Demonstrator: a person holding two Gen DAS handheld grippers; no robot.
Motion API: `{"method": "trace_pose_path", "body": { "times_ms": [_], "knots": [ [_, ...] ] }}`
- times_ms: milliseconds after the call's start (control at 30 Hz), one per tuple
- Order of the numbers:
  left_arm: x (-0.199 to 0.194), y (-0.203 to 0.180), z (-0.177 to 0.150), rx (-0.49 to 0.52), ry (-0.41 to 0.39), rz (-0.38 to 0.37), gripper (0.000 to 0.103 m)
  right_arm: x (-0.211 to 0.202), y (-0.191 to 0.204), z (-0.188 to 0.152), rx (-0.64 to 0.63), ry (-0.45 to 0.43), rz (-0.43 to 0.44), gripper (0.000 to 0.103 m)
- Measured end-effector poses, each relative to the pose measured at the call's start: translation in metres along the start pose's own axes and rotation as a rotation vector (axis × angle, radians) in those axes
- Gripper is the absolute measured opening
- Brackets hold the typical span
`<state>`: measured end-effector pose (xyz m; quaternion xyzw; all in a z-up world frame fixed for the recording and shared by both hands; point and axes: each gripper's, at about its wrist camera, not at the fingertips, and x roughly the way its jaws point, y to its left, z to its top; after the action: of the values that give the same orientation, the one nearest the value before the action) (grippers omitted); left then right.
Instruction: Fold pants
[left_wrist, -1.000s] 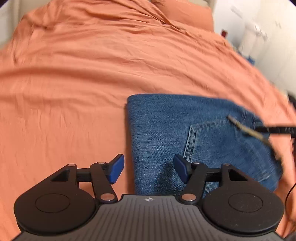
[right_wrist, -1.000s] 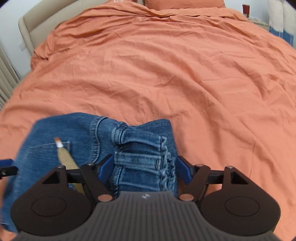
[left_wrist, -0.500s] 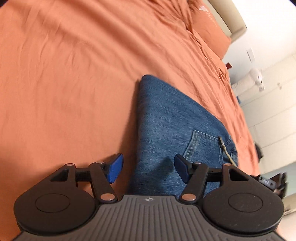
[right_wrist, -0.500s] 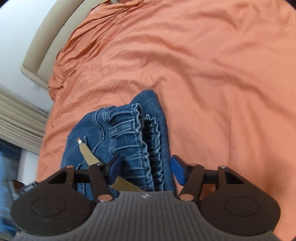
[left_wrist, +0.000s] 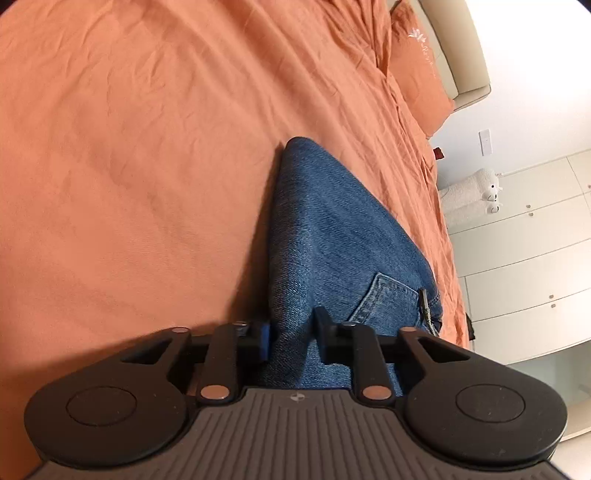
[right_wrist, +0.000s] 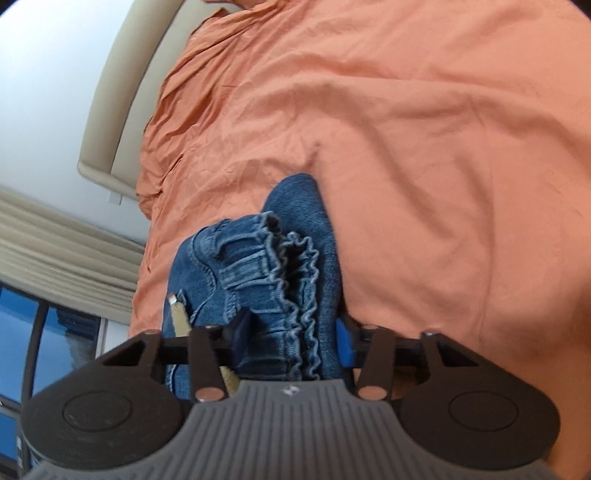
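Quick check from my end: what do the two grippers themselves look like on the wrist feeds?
Both look alike. The left gripper and right gripper each have a grey ribbed body with a small round logo, two black round-ended side plates with disc recesses, black link arms on copper-coloured pivot pins, and black fingers with blue pads. No cables, sleeves or hands show.

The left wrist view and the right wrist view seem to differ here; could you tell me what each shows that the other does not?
Only the left wrist view shows the back pocket, an orange pillow, white cabinets and a white plush toy.

Only the right wrist view shows the ruffled waistband, a tan strap, a window and curtains.

Both show the folded jeans on the orange bedsheet, with the left gripper and right gripper each closed on denim after their jaws have just been closing.
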<state>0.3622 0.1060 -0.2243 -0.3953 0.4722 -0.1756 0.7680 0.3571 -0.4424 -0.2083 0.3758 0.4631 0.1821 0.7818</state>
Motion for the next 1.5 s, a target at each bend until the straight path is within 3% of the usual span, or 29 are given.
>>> {"method": "trace_pose_path", "body": {
  "times_ms": [67, 200, 400, 633, 800, 1100, 1267, 1500],
  "knots": [
    [-0.006, -0.008, -0.001, 0.025, -0.018, 0.012, 0.010, -0.004, 0.010, 0.000, -0.042, -0.011, -0.021, 0.030],
    [-0.017, -0.032, -0.002, 0.103, -0.046, 0.087, 0.007, -0.017, 0.037, 0.002, -0.118, -0.032, -0.051, 0.020],
    [-0.046, -0.058, -0.008, 0.167, -0.093, 0.119, 0.007, -0.038, 0.090, -0.006, -0.221, -0.064, -0.081, 0.018],
    [-0.131, -0.068, -0.004, 0.221, -0.166, 0.148, 0.007, -0.042, 0.160, -0.030, -0.304, -0.052, -0.042, 0.017],
    [-0.206, -0.067, -0.001, 0.280, -0.225, 0.228, 0.007, -0.018, 0.211, -0.060, -0.340, -0.025, 0.024, 0.017],
    [-0.308, -0.053, 0.008, 0.332, -0.288, 0.446, 0.007, 0.074, 0.289, -0.119, -0.347, 0.059, 0.154, 0.017],
    [-0.310, -0.016, 0.016, 0.283, -0.298, 0.472, 0.007, 0.124, 0.309, -0.138, -0.343, 0.098, 0.150, 0.017],
    [-0.273, 0.045, 0.027, 0.238, -0.258, 0.404, 0.007, 0.152, 0.292, -0.134, -0.355, 0.099, 0.070, 0.017]
  ]
}}
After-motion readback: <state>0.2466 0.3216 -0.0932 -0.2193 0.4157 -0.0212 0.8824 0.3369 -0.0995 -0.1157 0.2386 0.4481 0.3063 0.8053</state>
